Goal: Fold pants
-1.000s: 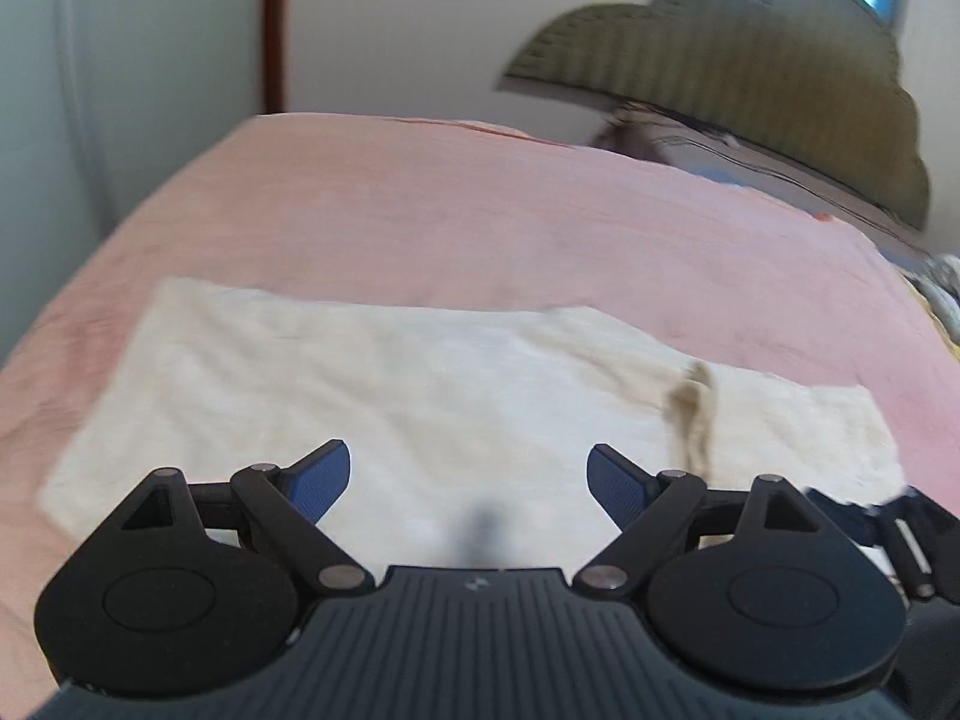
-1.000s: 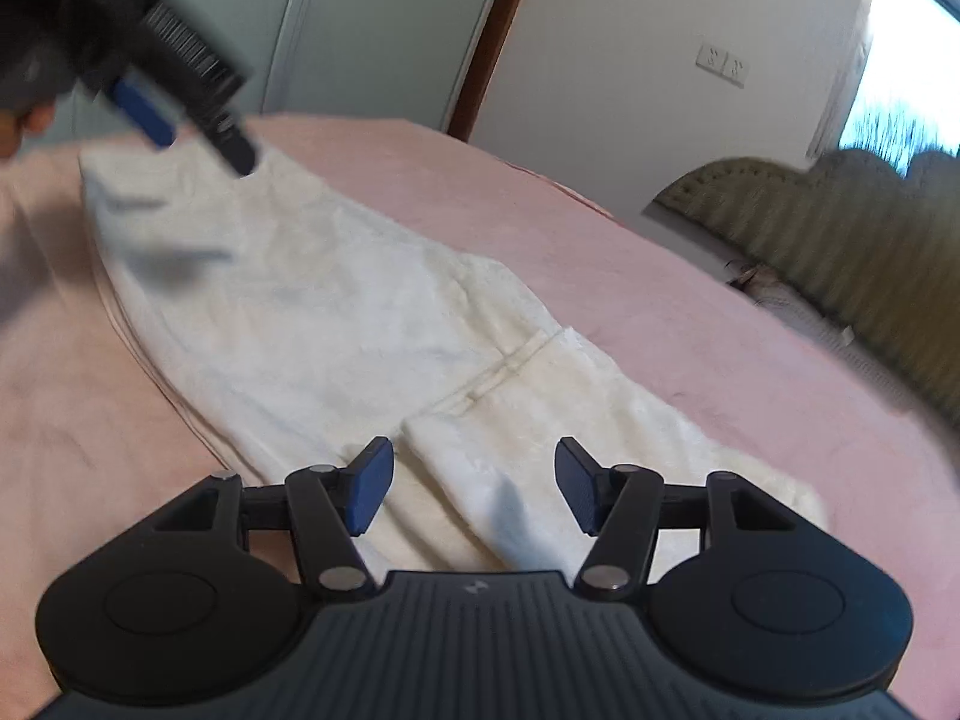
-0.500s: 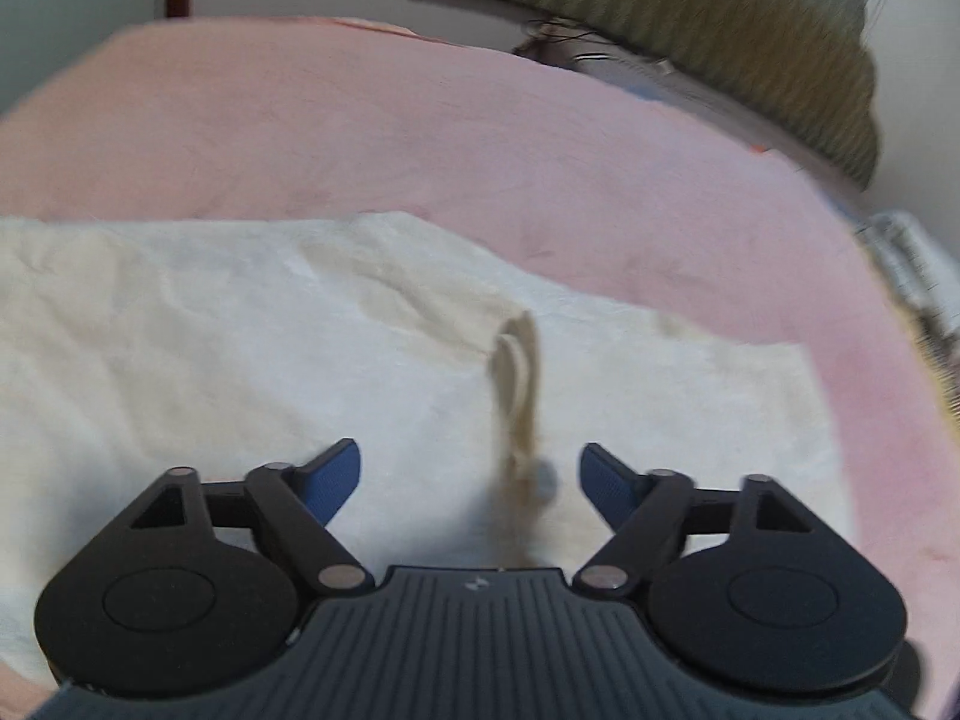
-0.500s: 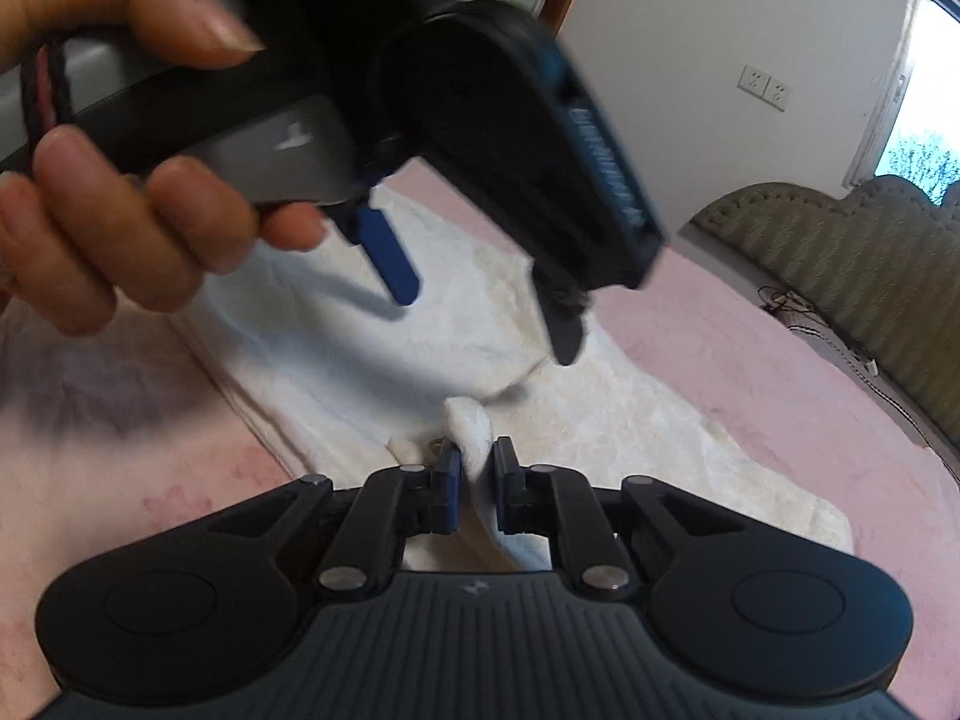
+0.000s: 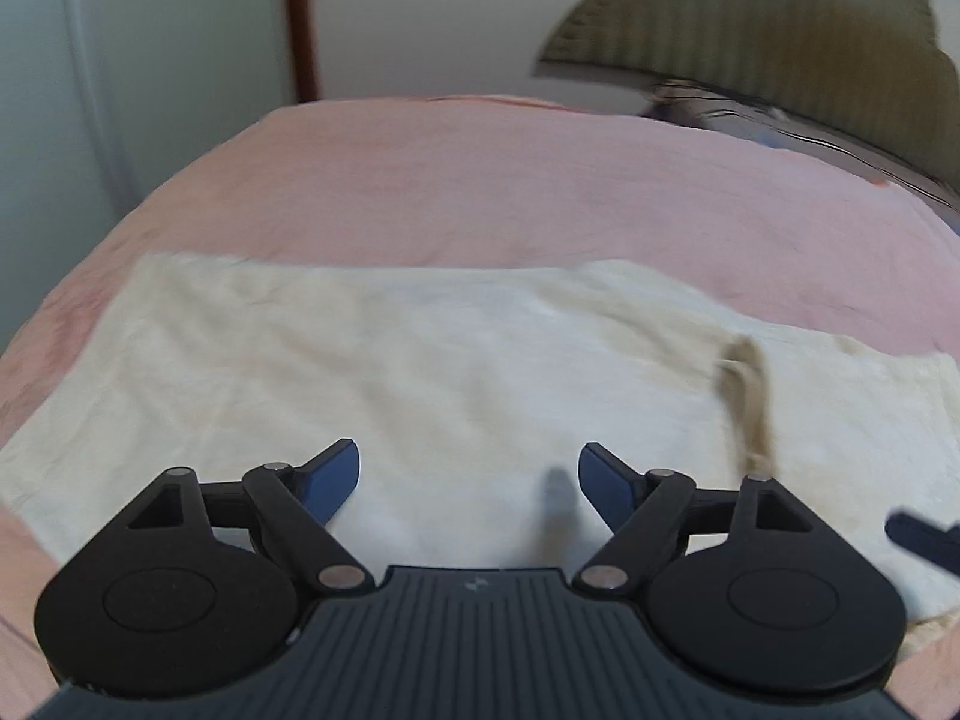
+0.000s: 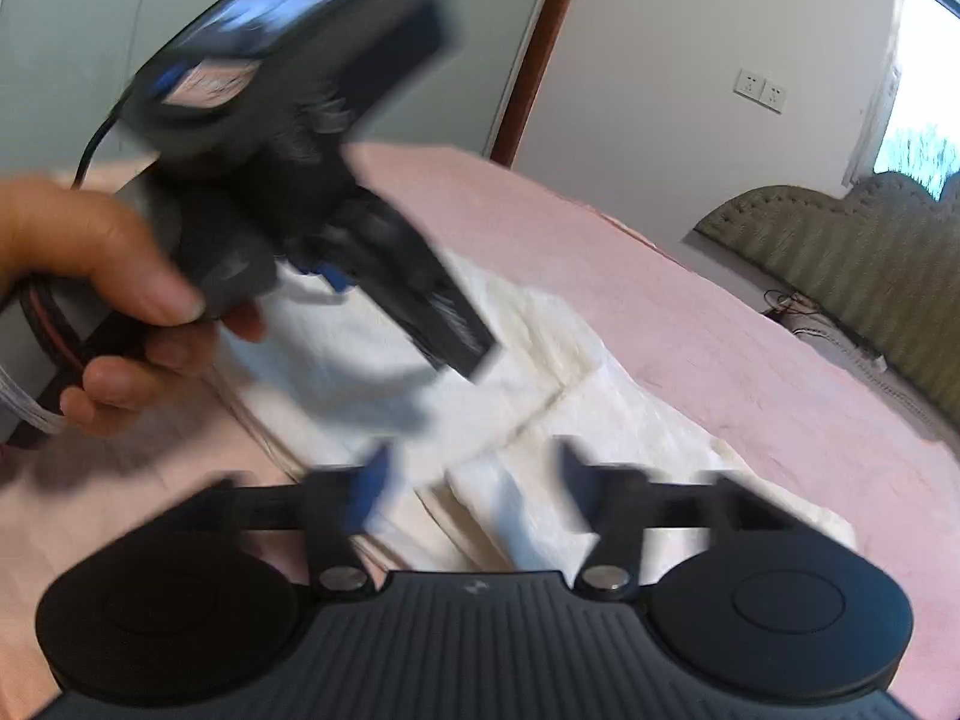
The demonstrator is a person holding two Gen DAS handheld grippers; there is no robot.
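No readable writing anywhere. Left gripper (image 5: 468, 474) and right gripper (image 6: 474, 480) are both opening, empty, above the cream pants (image 5: 420, 372). Pink bed (image 5: 480, 192) beyond them.

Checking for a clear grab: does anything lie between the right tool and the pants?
Nothing visible does. The right tool, its jaws opening, hangs just over the cream pants with only cloth beneath. The left tool, held in a hand, hovers farther along the pants, off to the side.
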